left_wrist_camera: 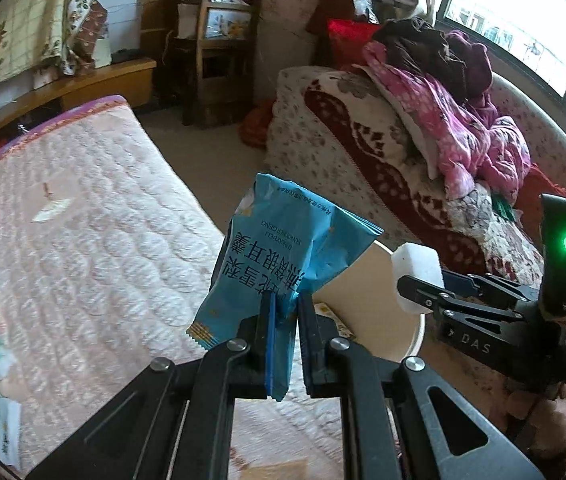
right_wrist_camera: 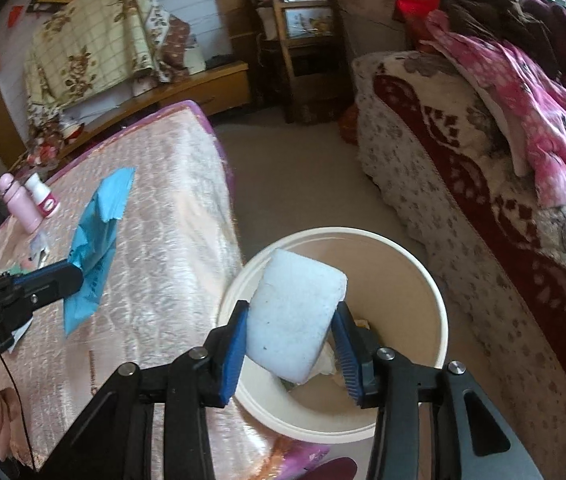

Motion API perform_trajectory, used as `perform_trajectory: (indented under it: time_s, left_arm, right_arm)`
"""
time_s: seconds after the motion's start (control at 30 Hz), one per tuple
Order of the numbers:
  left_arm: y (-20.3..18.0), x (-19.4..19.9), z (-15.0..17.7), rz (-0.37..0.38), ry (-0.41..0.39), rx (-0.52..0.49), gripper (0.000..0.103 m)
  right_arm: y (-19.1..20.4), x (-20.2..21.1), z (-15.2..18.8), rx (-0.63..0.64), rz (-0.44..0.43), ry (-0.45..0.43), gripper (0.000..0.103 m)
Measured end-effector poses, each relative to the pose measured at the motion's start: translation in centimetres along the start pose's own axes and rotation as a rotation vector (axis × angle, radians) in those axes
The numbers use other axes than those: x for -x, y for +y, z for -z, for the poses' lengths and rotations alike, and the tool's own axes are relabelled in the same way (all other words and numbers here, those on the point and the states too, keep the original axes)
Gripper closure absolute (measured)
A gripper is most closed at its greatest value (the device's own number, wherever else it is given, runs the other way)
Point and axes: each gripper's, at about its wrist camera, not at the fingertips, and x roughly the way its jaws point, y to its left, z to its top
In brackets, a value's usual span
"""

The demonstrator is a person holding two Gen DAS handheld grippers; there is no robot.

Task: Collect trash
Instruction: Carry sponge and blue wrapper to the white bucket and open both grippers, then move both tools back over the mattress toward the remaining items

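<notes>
My right tongs [right_wrist_camera: 291, 344] grip the foam block [right_wrist_camera: 295, 316] right above the bin [right_wrist_camera: 439, 320], nearest to dropping. My left tongs [left_wrist_camera: 285, 320] pinch the blue wrapper [left_wrist_camera: 283, 248] over the bed's [left_wrist_camera: 83, 220] edge, beside the bin.

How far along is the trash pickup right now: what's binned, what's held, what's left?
Done: the bin already holds some scraps at its bottom. In hand: the right gripper grips a white foam block directly over the bin's mouth, not yet released; the left gripper clamps a blue snack wrapper above the mattress edge beside the bin. Left: drop both, then the paper scraps on the mattress.
</notes>
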Motion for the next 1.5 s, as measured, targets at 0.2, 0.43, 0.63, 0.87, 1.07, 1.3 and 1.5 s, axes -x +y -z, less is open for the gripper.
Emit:
perform_trajectory:
  time_s: [0.2, 0.43, 0.63, 0.87, 1.07, 1.3, 1.5]
  left_arm:
    - [-1.3, -1.2, -0.1, 0.08, 0.01, -0.002, 0.092]
    - [-1.8, -1.2, 0.1, 0.101, 0.006, 0.0, 0.05]
    - [-0.9, 0.0, 0.4, 0.036, -0.027, -0.009, 0.048]
    - [1.0, 1.2, 0.9, -0.056, -0.048, 0.006, 0.048]
    - [3.1, 2.6, 1.7, -0.114, -0.068, 0.034, 0.041]
    - [6.1, 4.9, 2.6, -0.163, -0.103, 0.096, 0.029]
    - [8.7, 7.3, 3.7, -0.192, -0.121, 0.154, 0.029]
  right_arm:
    - [-1.9, -0.8, 0.3, -0.054, 0.024, 0.022, 0.048]
    - [-3.6, -1.4, 0.4, -0.154, 0.019, 0.033, 0.029]
    - [-3.0, -1.5, 0.5, -0.131, 0.024, 0.041, 0.029]
    - [-0.7, -1.3, 0.5, -0.074, 0.02, 0.03, 0.029]
    - [1.6, -1.3, 0.5, -0.036, 0.01, 0.021, 0.029]
    - [4.5, -1.5, 0.5, 0.003, -0.014, 0.028, 0.029]
    - [7.1, -1.6, 0.3, 0.024, -0.052, 0.026, 0.029]
